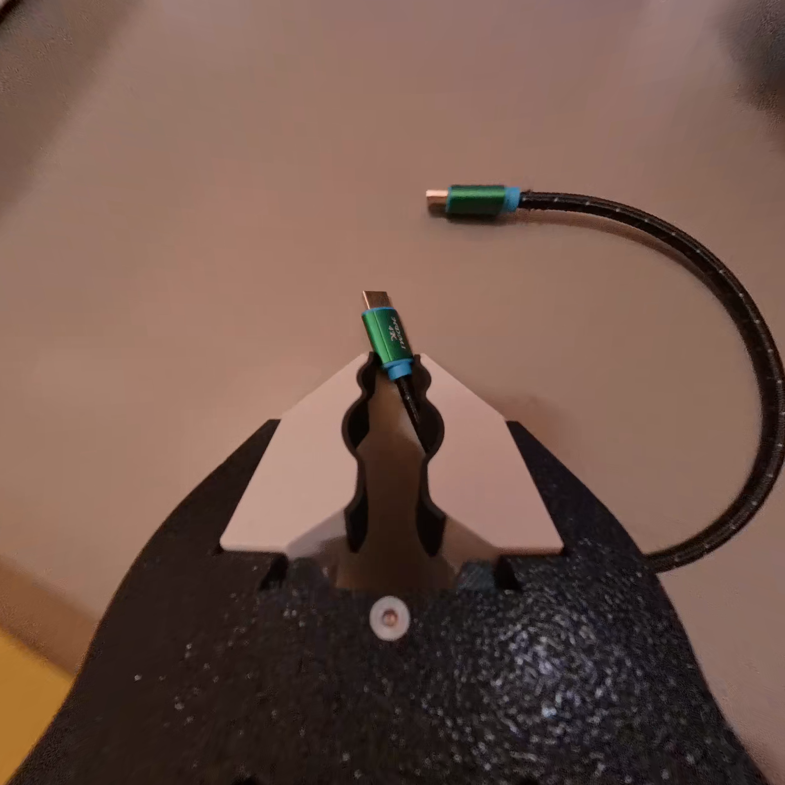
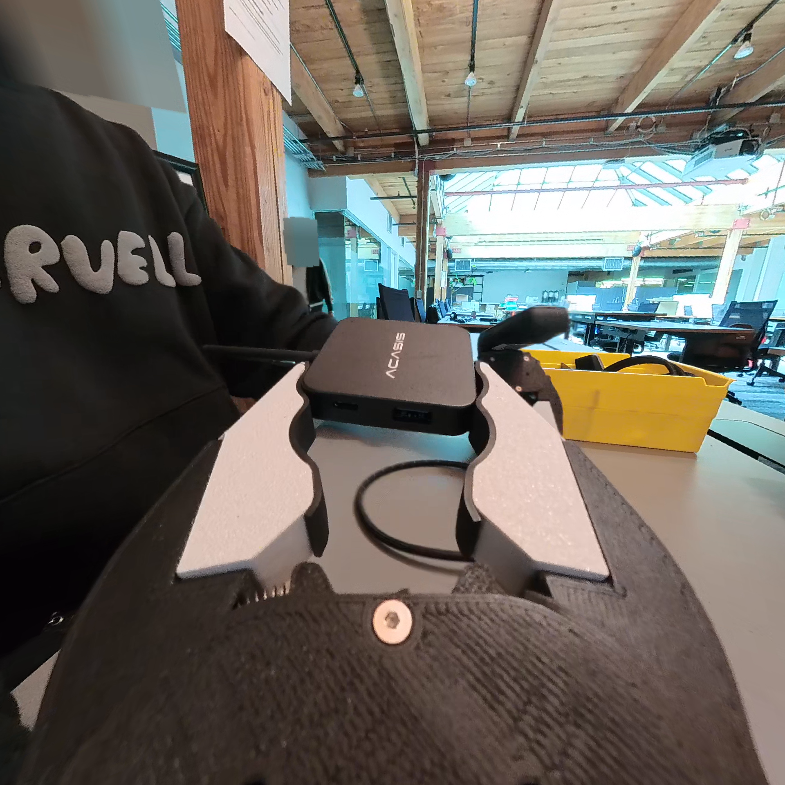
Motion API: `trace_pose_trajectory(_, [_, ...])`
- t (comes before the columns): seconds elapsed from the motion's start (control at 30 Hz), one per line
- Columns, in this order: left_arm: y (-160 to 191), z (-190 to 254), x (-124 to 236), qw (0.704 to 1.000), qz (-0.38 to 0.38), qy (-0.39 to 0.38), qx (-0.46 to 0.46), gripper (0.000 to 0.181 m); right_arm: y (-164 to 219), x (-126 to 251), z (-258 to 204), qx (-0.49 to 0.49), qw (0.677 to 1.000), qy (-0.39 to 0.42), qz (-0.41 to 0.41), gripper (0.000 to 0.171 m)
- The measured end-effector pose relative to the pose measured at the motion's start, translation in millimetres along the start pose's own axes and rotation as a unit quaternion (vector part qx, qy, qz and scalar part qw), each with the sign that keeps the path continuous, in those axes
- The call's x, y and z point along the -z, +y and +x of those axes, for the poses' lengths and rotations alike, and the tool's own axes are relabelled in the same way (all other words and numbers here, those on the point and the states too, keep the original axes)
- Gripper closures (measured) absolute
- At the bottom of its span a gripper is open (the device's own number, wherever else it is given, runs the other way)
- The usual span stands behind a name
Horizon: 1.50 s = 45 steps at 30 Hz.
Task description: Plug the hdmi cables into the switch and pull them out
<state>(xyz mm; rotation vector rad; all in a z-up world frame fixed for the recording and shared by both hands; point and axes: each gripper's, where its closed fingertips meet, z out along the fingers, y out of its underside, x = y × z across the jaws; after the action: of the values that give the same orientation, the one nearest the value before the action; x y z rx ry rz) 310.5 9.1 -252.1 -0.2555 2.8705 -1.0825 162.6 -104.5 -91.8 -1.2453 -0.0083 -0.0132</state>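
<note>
Left gripper (image 1: 393,361) closed on green HDMI plug (image 1: 384,335), pinched at its blue collar between the black finger pads (image 1: 366,369). Plug tilted up and slightly left, metal tip clear of the fingers, above the counter (image 1: 212,212). Braided black cable (image 1: 410,405) running back from the plug between the fingers. Second green HDMI plug (image 1: 475,201) lying flat on counter up and to the right, well apart from the held plug, metal tip pointing left. Its braided black cable (image 1: 722,306) arcing right and down, disappearing behind the gripper body. Cannot tell whether both plugs belong to one cable.

Right gripper (image 2: 393,403) holding black switch box (image 2: 388,376) by its two sides, fingers spread wide around it, pads (image 2: 303,408) pressed against the box edges. Switch lifted off the grey counter (image 2: 679,509), roughly level, port side facing camera with two ports visible, both unoccupied. Thin black cord (image 2: 374,522) looped on counter beneath the switch. Thin black lead leaving the switch's far left side.

Yellow bin (image 2: 637,403) on counter to the right, behind the switch, dark cables inside. Black device just behind the right finger, partly hidden, kind unclear. Person in black hoodie (image 2: 106,340) at left, close to gripper. Wooden post (image 2: 238,148) behind.
</note>
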Motion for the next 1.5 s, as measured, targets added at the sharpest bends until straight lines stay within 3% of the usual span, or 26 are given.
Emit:
trace_pose_trajectory(0.1, [0, 18, 1, 0.994, 0.003, 0.051, -0.094, 0.166, 3, -1, 0, -0.004, 1.000, -0.001, -0.004, 0.098])
trace_pose_trajectory(0.2, [-8, 15, 2, 0.995, 0.005, -0.001, -0.097, 0.157, 7, -2, 1, -0.007, 1.000, 0.000, -0.013, 0.098])
trace_pose_trajectory(0.33, [-9, 14, 9, 0.978, -0.004, -0.118, -0.171, 0.149, 7, -2, 2, -0.007, 1.000, 0.000, -0.013, 0.098])
trace_pose_trajectory(0.47, [-9, 23, 5, 0.963, -0.001, -0.148, -0.227, 0.149, 8, -2, 4, -0.011, 1.000, -0.001, -0.013, 0.098])
trace_pose_trajectory(0.53, [-7, 12, 2, 0.962, -0.008, -0.172, -0.212, 0.165, 10, -2, 4, -0.017, 1.000, -0.002, -0.014, 0.098])
trace_pose_trajectory(0.63, [-10, 7, -3, 0.973, 0.032, -0.167, -0.157, 0.168, 14, -2, 4, -0.017, 1.000, 0.000, -0.022, 0.098])
trace_pose_trajectory(0.87, [-11, 3, -4, 0.972, 0.042, -0.191, -0.132, 0.169, 16, -4, 7, -0.014, 0.999, 0.000, -0.031, 0.098])
trace_pose_trajectory(1.23, [-11, -2, -4, 0.982, 0.049, -0.152, -0.102, 0.173, 22, -14, 8, -0.008, 0.999, -0.012, -0.050, 0.098])
trace_pose_trajectory(1.37, [-12, -3, -4, 0.980, 0.051, -0.155, -0.117, 0.173, 27, -19, 25, -0.003, 0.997, -0.004, -0.073, 0.098])
trace_pose_trajectory(1.5, [-23, -1, -4, 0.988, 0.076, -0.105, -0.084, 0.173, 31, -30, 51, 0.015, 0.994, 0.015, -0.108, 0.098])
